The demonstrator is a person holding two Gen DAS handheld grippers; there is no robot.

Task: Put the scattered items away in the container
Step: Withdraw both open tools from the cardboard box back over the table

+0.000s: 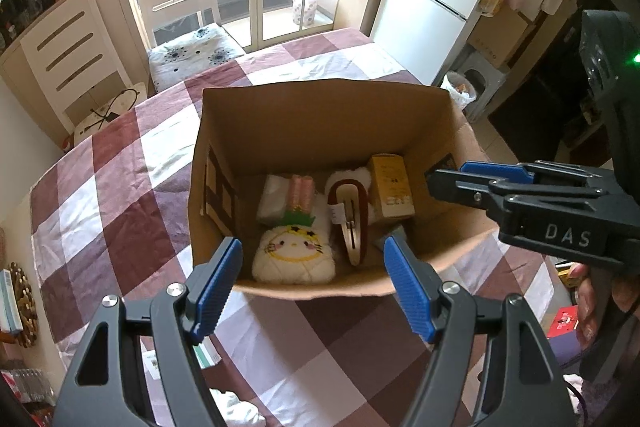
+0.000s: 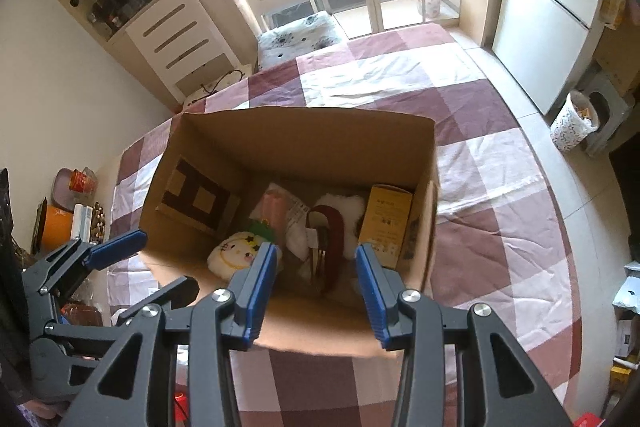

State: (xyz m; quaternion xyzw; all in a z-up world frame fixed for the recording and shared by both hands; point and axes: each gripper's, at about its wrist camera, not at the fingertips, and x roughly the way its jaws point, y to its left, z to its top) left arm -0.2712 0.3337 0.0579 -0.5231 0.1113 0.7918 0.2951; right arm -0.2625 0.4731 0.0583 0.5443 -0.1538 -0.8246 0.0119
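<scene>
Both wrist views look steeply down, close above cardboard box (image 1: 320,115); shared: box interior, checked tablecloth (image 2: 500,187).

My left gripper (image 1: 312,287) and right gripper (image 2: 316,291) are matt black frames with silver screws; ribbed blue pads line the fingers (image 1: 218,283) (white "DAS" lettering marks the right one).

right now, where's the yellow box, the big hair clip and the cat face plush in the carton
yellow box (image 1: 391,187), left wrist view, on its printed face
hair clip (image 1: 352,223), left wrist view, on the metal bar
cat face plush (image 1: 294,251), left wrist view, on the stitched face
</scene>
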